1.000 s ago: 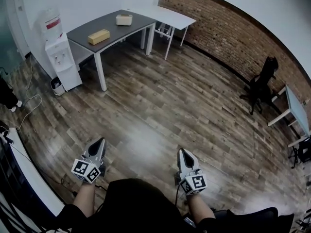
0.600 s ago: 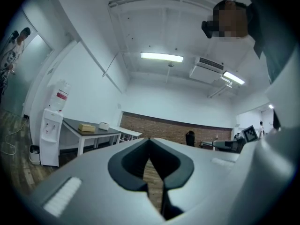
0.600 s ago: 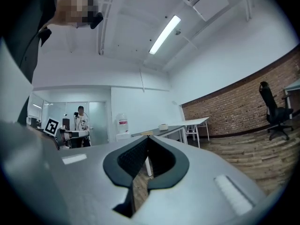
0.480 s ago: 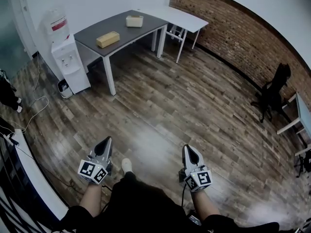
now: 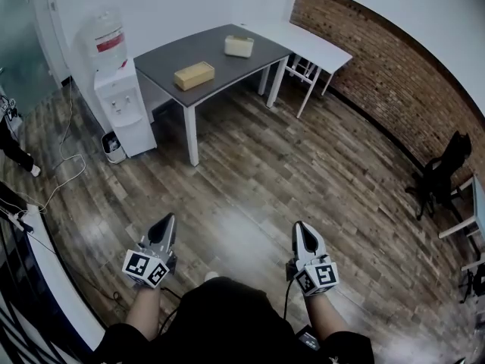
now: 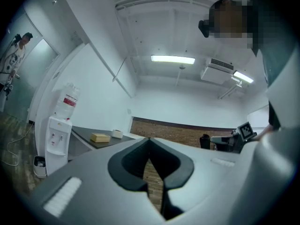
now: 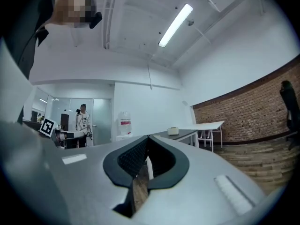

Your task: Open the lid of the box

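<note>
So both boxes are sitting on the dark grey table [image 5: 216, 51], a flat matte slab on white legs. The tan box [image 5: 194, 75] is a low rectangular block near the table's front edge. The pale box [image 5: 239, 45] is a chunkier, cream-colored one further back, well apart from the first. Both lids look down, and I can't tell which one is meant to be opened. The left gripper [image 5: 166, 222] and right gripper [image 5: 301, 230] are nowhere near the table, held out over the glossy wood-plank floor [image 5: 265, 165] well in front of it. Both are clenched, their smooth grey tapered jaws pressed tip to tip with nothing between the dark ribbed pads. A boxy white water dispenser [image 5: 121, 108] with a clear bottle on top stands just beside the table's left end. A thin white table [image 5: 322, 45] butts up against its far right corner, and a rough red brick wall [image 5: 379, 74] runs off to the table's right.
</note>
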The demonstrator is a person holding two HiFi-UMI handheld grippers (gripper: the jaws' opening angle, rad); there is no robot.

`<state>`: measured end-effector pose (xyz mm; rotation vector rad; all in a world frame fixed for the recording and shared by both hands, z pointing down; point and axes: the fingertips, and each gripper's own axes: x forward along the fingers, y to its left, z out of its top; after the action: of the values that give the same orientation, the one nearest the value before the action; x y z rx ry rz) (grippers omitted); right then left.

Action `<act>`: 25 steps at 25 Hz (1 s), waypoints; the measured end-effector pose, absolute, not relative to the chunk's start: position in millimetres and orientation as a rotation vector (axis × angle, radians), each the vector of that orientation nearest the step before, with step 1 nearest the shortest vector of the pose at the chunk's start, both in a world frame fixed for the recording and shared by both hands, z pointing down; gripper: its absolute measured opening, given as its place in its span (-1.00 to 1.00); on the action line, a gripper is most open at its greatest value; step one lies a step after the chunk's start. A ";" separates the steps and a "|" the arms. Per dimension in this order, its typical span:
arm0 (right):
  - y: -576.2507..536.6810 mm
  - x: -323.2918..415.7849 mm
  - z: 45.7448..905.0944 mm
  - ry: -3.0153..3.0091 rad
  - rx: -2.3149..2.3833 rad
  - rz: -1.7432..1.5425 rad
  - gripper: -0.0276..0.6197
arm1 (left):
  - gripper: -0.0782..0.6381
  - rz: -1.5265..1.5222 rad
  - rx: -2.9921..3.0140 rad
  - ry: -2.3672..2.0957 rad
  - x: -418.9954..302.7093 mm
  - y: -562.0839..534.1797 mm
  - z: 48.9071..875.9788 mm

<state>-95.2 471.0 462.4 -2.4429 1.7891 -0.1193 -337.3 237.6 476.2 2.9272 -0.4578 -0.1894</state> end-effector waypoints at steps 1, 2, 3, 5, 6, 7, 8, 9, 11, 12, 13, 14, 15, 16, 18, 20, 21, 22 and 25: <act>458.1 -93.4 462.4 1.798 -2.442 -0.128 -0.91 | -0.78 -0.189 2.921 -0.476 -338.0 225.3 475.9; 445.7 -92.3 463.3 1.812 -2.441 -0.140 -0.91 | -0.78 -0.189 2.916 -0.491 -338.5 214.2 475.6; 433.9 -91.7 464.8 1.829 -2.439 -0.155 -0.91 | -0.78 -0.191 2.910 -0.505 -338.8 204.3 474.9; 413.3 -89.4 468.9 1.862 -2.436 -0.186 -0.91 | -0.78 -0.191 2.895 -0.529 -338.5 188.3 475.2; 404.4 -87.0 471.1 1.874 -2.432 -0.197 -0.91 | -0.78 -0.185 2.888 -0.542 -337.7 181.6 477.3; 396.3 -83.6 473.2 1.880 -2.427 -0.205 -0.91 | -0.78 -0.176 2.881 -0.555 -336.3 175.6 480.6; 388.8 -79.4 475.2 1.883 -2.420 -0.210 -0.91 | -0.78 -0.166 2.872 -0.567 -334.1 170.2 484.6; 381.6 -74.2 477.4 1.884 -2.414 -0.214 -0.91 | -0.78 -0.157 2.862 -0.577 -330.8 165.2 488.7; 366.0 -61.4 483.1 1.891 -2.403 -0.226 -0.91 | -0.78 -0.144 2.843 -0.590 -321.3 155.0 496.0; 356.8 -54.0 486.1 1.895 -2.393 -0.234 -0.91 | -0.78 -0.137 2.837 -0.596 -315.3 149.2 498.8; 346.4 -46.4 488.5 1.898 -2.375 -0.240 -0.91 | -0.78 -0.131 2.833 -0.602 -308.6 142.3 500.8; 335.1 -38.6 490.4 1.902 -2.353 -0.240 -0.91 | -0.78 -0.125 2.832 -0.610 -301.2 134.5 501.9; 323.4 -30.0 492.1 1.909 -2.338 -0.233 -0.91 | -0.78 -0.120 2.834 -0.618 -293.0 125.8 502.0; 311.9 -19.8 493.9 1.918 -2.331 -0.222 -0.91 | -0.78 -0.116 2.838 -0.627 -283.7 117.1 501.5; 288.8 4.7 495.1 1.930 -2.310 -0.206 -0.91 | -0.78 -0.114 2.850 -0.651 -261.7 100.2 498.9; 264.9 31.1 492.7 1.932 -2.275 -0.199 -0.91 | -0.78 -0.107 2.864 -0.674 -236.8 82.1 495.6; 253.6 43.4 491.7 1.937 -2.266 -0.197 -0.91 | -0.78 -0.100 2.868 -0.683 -224.3 72.3 494.6; 243.4 55.3 491.4 1.946 -2.264 -0.197 -0.91 | -0.78 -0.091 2.869 -0.693 -212.1 62.4 494.0; 218.7 91.2 490.7 1.960 -2.257 -0.205 -0.91 | -0.78 -0.087 2.862 -0.720 -176.9 36.7 492.0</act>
<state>91.2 218.7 490.7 -2.2567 1.9597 -0.2047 -176.9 36.7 492.0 2.8617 -0.7204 -0.0874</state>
